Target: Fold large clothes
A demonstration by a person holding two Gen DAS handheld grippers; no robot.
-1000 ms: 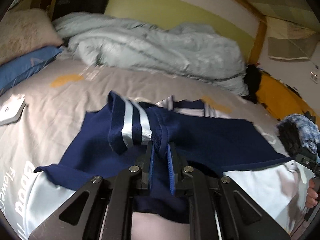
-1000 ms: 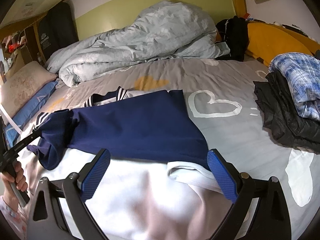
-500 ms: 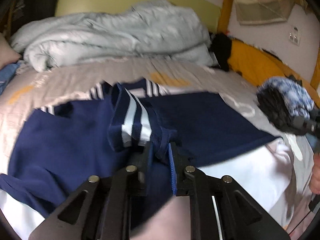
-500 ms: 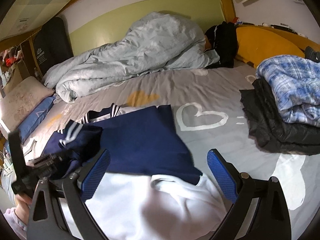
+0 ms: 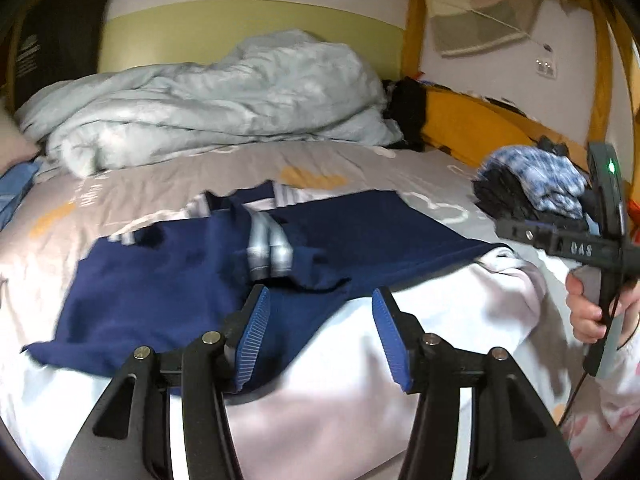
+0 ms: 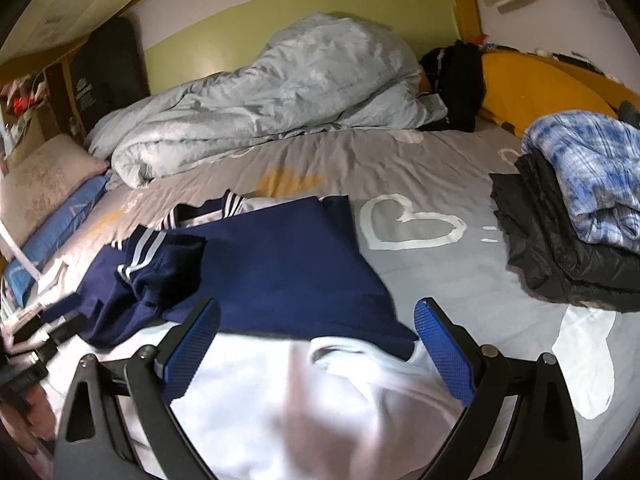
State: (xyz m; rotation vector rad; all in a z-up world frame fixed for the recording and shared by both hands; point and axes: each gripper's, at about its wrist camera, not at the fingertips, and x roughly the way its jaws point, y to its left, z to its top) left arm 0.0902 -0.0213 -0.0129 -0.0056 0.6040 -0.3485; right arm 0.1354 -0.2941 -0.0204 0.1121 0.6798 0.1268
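Garment [image 5: 168,280]: navy-and-white top, long axis running left-right across frame centre
Striped sleeve [image 5: 270,248]: lying just above the left gripper [image 5: 320,336]
Left jaws: apart, empty
Right gripper [image 6: 316,344]: jaws wide, empty, over the white hem

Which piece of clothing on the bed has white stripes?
The navy blue garment spread on the grey sheet, with white stripes at its cuff and collar. The blue plaid shirt and black jacket stacked at right have none.

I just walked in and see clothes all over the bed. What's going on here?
A person with a gripper in each hand is folding a navy and white garment on the bed. The left gripper is open, and the striped sleeve lies across the navy body. The right gripper hovers open over the white hem.
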